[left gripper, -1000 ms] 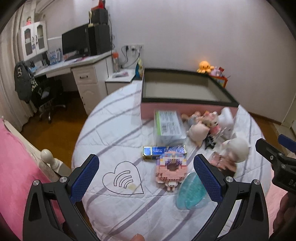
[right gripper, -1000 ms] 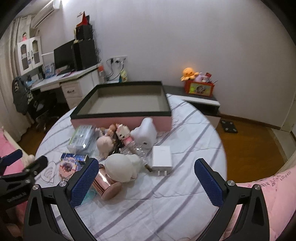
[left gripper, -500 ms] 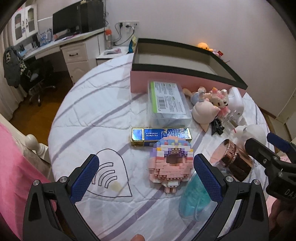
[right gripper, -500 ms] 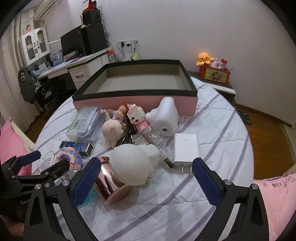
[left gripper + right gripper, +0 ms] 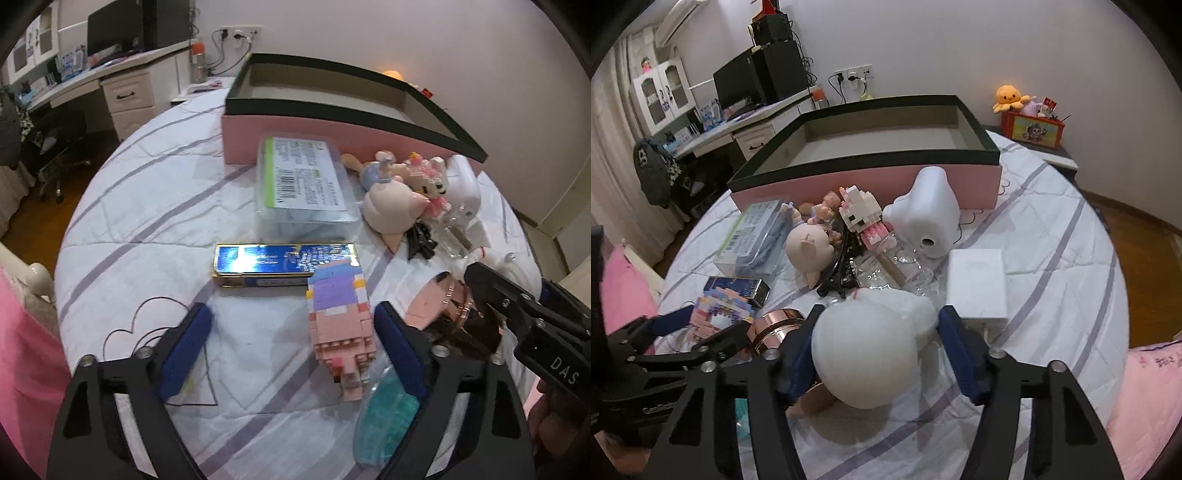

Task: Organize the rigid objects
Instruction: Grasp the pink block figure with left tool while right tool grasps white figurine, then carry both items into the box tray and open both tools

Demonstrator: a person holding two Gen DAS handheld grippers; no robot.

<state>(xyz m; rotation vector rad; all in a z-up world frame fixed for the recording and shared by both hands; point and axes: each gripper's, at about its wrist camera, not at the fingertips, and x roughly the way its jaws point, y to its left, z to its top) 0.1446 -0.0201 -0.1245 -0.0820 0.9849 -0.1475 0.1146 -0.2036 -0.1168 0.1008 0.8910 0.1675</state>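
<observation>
A pink and purple block figure point(image 5: 341, 325) lies on the quilted round table point(image 5: 155, 206), between the closing jaws of my left gripper point(image 5: 291, 343). It sits by the right pad, with a wide gap to the left pad. My right gripper point(image 5: 877, 350) is closing around a round white figure point(image 5: 868, 354) that leans on a rose-gold cup point(image 5: 775, 325). Its pads stand right at the figure's sides, and no firm squeeze shows. A pink box with a black rim point(image 5: 871, 181) stands open behind the pile.
A blue tin point(image 5: 284, 264), a clear plastic case point(image 5: 303, 184), a pig figure point(image 5: 809, 243), a block bunny point(image 5: 860, 214), a white moulded object point(image 5: 927, 218) and a white charger point(image 5: 975, 284) crowd the table. A teal lid point(image 5: 384, 421) lies under the left gripper. A desk stands at the back left.
Both grippers came down toward the table and their jaws narrowed. The block figure now sits between the left jaws and the white figure fills the right jaws.
</observation>
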